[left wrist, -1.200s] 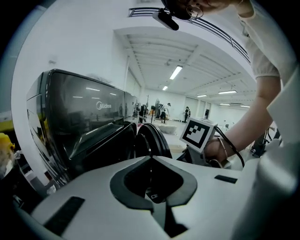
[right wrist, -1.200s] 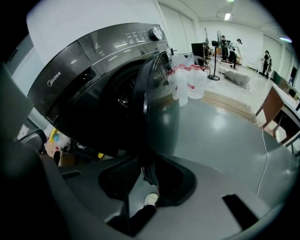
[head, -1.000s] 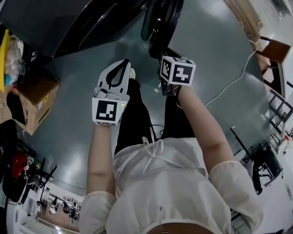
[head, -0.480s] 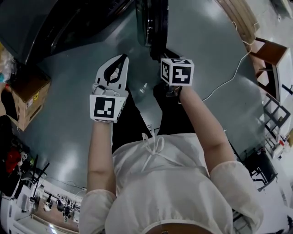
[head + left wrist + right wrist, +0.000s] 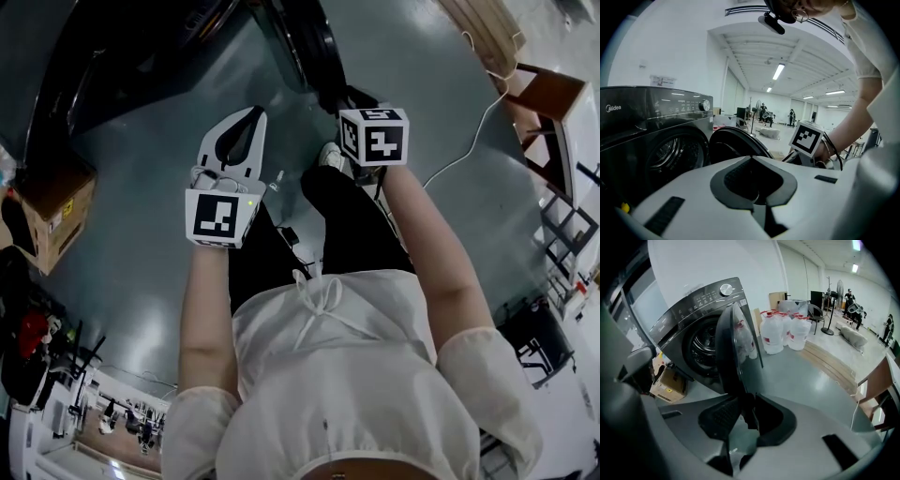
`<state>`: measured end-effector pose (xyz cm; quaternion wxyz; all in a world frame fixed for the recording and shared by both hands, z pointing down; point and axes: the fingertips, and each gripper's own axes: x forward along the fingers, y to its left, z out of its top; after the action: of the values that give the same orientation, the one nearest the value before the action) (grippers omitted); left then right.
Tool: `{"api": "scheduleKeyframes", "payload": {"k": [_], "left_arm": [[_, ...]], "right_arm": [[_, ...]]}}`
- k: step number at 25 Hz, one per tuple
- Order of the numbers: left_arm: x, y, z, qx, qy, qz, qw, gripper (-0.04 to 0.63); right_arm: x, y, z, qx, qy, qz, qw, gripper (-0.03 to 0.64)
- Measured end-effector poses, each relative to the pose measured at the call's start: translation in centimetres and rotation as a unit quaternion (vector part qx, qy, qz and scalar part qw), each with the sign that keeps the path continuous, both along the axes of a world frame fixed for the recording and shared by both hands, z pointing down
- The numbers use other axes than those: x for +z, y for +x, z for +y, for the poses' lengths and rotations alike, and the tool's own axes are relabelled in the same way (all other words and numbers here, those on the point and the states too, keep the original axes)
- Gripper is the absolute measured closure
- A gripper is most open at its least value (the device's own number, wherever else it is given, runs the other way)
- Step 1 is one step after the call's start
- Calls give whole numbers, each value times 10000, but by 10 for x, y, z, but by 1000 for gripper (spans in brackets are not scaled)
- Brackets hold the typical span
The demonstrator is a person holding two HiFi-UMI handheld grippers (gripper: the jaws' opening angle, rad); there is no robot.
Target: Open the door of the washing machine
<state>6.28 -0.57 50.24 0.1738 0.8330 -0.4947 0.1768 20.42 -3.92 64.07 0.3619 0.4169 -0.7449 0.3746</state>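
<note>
Right gripper (image 5: 743, 404) clenched on rim of door (image 5: 731, 348). Door stands swung out from washing machine (image 5: 693, 310) front. Left gripper (image 5: 751, 161) closed, empty. Door judged rigid, hinged, fairly heavy, smooth-edged. Best hold: rim opposite hinge.

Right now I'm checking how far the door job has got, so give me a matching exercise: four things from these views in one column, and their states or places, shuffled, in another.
Things
1. washing machine door
2. left gripper
3. right gripper
4. cardboard box

States or places
A. jaws together, nothing in them
B. sitting on the floor
C. swung open
D. clamped on the washing machine door's edge

Pairs: 1-C, 2-A, 3-D, 4-B
</note>
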Motion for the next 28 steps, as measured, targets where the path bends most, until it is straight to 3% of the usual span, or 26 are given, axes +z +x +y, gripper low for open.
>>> {"api": "scheduleKeyframes", "payload": {"k": [3,11,14,20,28], "left_arm": [[3,26,-6,29,-90,0,10000,574],[-2,74,-44,-157,341,177,9991,574],[-1,83,-54,-161,164,149,9996,574],[-2,113,-78,-116,209,245,9994,574],[-1,133,-98,140,7,-7,9999,574]], "right_arm": [[0,25,-14,-95,55,26,9999,521],[2,83,-54,-251,69,89,9996,515],[2,96,-70,-330,117,85,9994,512],[3,124,-96,-366,182,164,9990,509],[3,145,-116,-462,341,167,9982,505]]}}
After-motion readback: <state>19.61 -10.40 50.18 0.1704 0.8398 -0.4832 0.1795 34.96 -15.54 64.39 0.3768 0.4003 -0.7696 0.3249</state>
